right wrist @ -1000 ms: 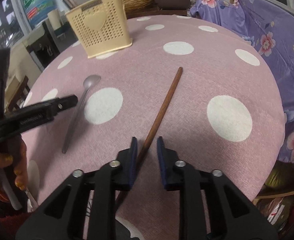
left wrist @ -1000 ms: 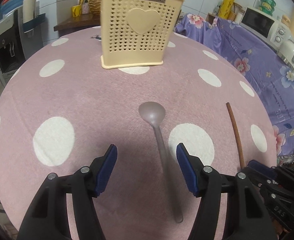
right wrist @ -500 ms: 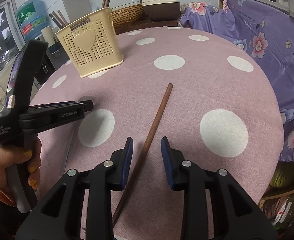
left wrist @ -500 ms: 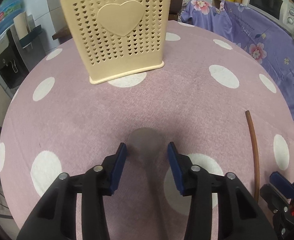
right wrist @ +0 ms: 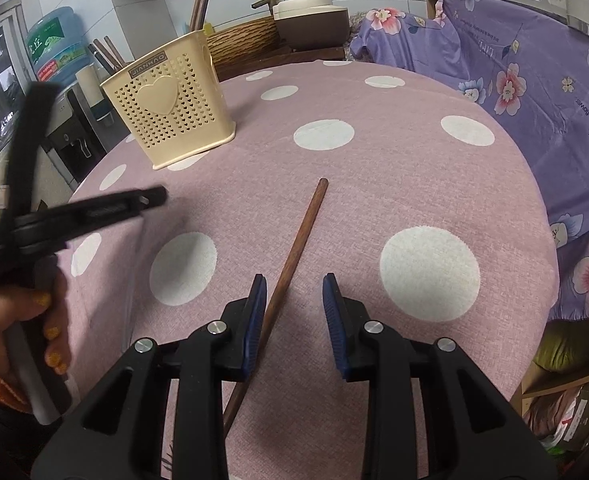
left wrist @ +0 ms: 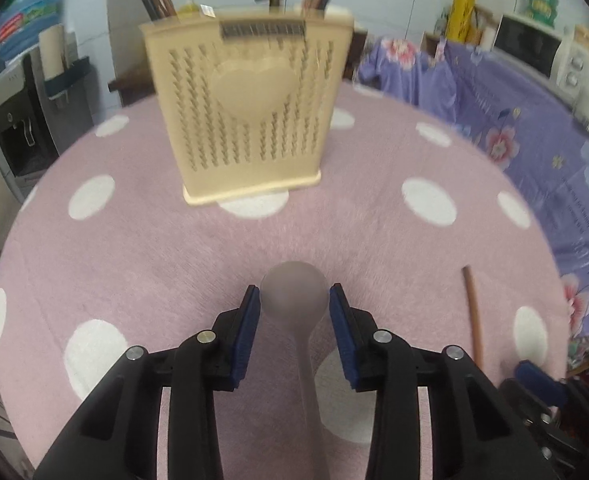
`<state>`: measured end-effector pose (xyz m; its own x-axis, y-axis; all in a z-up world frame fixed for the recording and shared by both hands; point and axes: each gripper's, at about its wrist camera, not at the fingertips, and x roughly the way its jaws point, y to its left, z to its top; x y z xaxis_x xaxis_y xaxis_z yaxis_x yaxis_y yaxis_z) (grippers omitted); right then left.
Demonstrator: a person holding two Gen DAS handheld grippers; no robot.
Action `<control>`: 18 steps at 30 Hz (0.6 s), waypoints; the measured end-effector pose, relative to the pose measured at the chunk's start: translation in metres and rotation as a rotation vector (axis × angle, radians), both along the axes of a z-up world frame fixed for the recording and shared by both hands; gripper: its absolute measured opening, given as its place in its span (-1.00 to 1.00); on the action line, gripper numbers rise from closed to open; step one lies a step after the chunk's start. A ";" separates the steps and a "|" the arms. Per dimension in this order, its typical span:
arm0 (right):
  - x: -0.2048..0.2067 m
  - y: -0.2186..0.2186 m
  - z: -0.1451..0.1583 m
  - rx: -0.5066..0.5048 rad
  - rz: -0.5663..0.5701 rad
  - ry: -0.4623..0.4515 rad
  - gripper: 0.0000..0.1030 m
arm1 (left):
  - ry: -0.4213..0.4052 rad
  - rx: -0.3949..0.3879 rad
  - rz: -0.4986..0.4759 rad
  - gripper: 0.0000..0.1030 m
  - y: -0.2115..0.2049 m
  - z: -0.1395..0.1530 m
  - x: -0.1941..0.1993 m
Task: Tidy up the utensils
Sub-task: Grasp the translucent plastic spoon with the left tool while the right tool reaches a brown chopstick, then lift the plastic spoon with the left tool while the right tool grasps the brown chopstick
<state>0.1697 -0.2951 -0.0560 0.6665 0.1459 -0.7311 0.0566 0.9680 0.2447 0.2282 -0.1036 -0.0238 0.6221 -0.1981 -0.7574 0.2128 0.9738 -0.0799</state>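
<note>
A grey metal spoon (left wrist: 294, 292) hangs above the pink dotted table (left wrist: 134, 240). My left gripper (left wrist: 294, 312) is shut on its bowl, and the handle runs back under the fingers. The cream perforated utensil holder (left wrist: 250, 120) stands upright just ahead, with several chopsticks in it. In the right wrist view a brown wooden chopstick (right wrist: 298, 240) lies on the table. My right gripper (right wrist: 294, 304) is open over its near end, the stick close to the left pad. The holder (right wrist: 170, 108) is far left there, and the raised left gripper (right wrist: 150, 200) is at the left edge.
The table edge drops off on the right to purple floral cloth (right wrist: 534, 80). A wicker basket (right wrist: 246, 40) and a brown pot (right wrist: 310, 24) stand behind the table. A water dispenser (left wrist: 26, 120) is at the left. The chopstick (left wrist: 473, 312) and right gripper (left wrist: 534, 376) show at the left view's lower right.
My left gripper narrowed onto the spoon's bowl, then rose and moved toward the holder with the spoon. The right gripper stayed over the chopstick, which has not left the table.
</note>
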 end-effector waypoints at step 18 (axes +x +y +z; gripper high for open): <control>0.069 0.016 -0.010 -0.112 -0.075 0.106 -0.46 | -0.190 -0.150 0.033 -0.30 0.044 0.055 -0.046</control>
<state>0.2386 -0.2793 -0.0659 0.5907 0.0123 -0.8068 0.1494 0.9809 0.1243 0.1821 -0.0595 0.0316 0.7588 -0.2772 -0.5894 0.2065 0.9606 -0.1859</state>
